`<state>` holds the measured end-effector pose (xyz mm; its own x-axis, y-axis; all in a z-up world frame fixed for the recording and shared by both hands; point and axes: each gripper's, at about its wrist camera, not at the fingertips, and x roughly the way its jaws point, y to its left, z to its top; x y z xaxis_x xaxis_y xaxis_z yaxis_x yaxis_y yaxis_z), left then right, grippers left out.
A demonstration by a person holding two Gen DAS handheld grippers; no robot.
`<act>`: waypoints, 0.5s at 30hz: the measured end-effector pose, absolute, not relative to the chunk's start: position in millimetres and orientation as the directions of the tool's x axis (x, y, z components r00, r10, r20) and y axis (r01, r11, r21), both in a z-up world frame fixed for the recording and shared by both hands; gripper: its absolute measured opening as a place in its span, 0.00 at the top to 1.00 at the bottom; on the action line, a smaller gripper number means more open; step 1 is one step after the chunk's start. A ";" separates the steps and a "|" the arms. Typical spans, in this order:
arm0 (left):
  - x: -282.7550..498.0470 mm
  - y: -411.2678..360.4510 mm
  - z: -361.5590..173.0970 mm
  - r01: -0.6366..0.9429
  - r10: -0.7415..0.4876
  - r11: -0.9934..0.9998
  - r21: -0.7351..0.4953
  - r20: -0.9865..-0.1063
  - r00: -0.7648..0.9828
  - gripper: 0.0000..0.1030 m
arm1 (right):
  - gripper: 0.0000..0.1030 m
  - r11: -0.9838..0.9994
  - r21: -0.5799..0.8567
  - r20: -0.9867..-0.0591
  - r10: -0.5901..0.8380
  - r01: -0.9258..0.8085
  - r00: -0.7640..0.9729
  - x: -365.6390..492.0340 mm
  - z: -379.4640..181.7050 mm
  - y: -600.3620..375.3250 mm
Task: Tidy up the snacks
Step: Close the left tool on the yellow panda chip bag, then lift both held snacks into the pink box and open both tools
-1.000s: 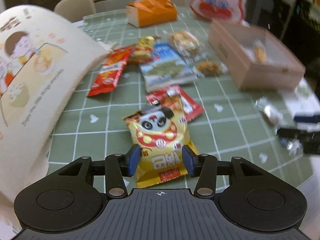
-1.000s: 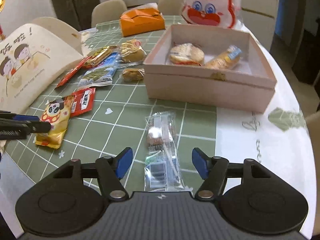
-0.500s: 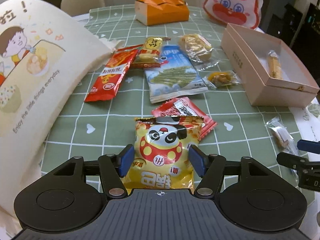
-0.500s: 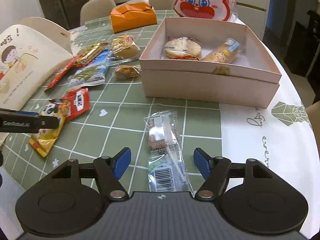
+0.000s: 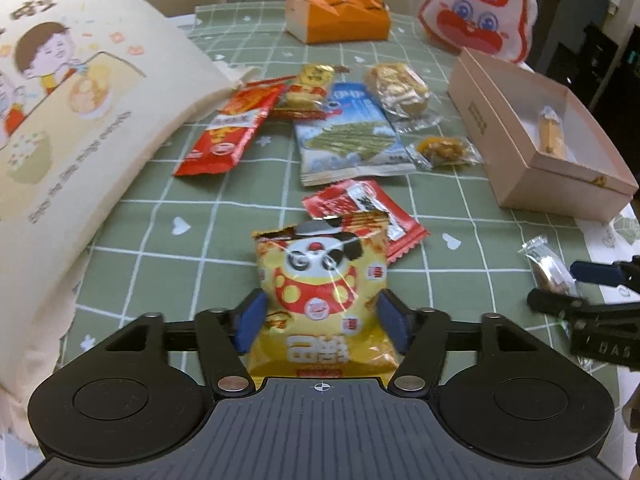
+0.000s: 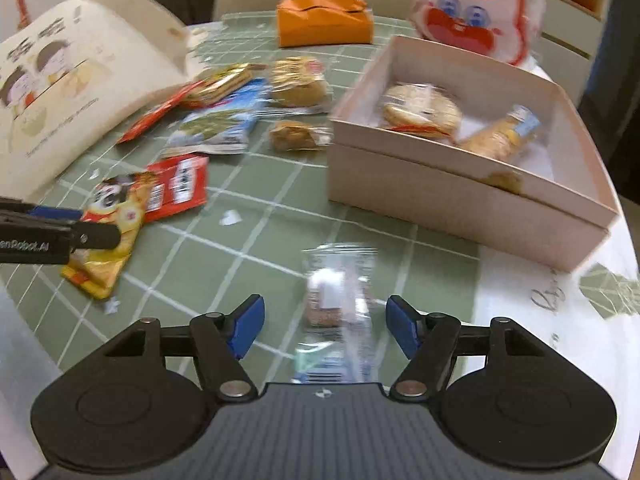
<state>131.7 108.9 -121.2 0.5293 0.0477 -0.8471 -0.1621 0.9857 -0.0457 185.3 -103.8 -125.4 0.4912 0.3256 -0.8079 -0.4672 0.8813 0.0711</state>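
Observation:
A yellow panda snack bag [image 5: 324, 280] lies on the green checked tablecloth between the pads of my left gripper [image 5: 322, 320]. Its jaws are opening and the pads stand beside the bag's sides without squeezing it. A clear-wrapped snack packet [image 6: 340, 296] lies lengthwise between the pads of my right gripper [image 6: 324, 326], whose jaws are closing a little, with gaps on both sides. The pink open box [image 6: 440, 196] behind it holds a round pastry and a wrapped stick. In the left wrist view the right gripper [image 5: 568, 286] reaches in at the right, over the clear packet [image 5: 548, 268].
A red flat packet [image 5: 360, 208], a blue-green packet [image 5: 348, 140], a long red packet [image 5: 228, 128] and small pastries lie mid-table. A cream cartoon-printed bag [image 5: 80, 120] bulges at the left. An orange box [image 5: 340, 16] and a rabbit-face bag [image 5: 476, 12] stand at the back, before chairs.
The left jaws have spread apart from the panda bag, which now sits deeper between them. The right gripper has moved closer over the clear packet.

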 end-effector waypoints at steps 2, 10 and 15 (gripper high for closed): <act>135.4 105.9 -125.0 -0.150 0.053 0.988 -0.030 -0.851 0.522 0.27 | 0.43 0.893 0.075 -0.802 0.318 -0.444 0.506 185.8 -125.8 -108.9; 113.0 97.2 -119.1 -0.078 -0.031 0.993 -0.085 -0.847 0.530 0.34 | 0.65 0.897 0.097 -0.801 0.328 -0.432 0.501 175.2 -116.8 -123.8; 80.0 72.4 -105.6 0.019 -0.146 0.987 -0.159 -0.847 0.511 0.43 | 0.65 0.902 0.070 -0.769 0.321 -0.427 0.553 146.7 -93.5 -155.5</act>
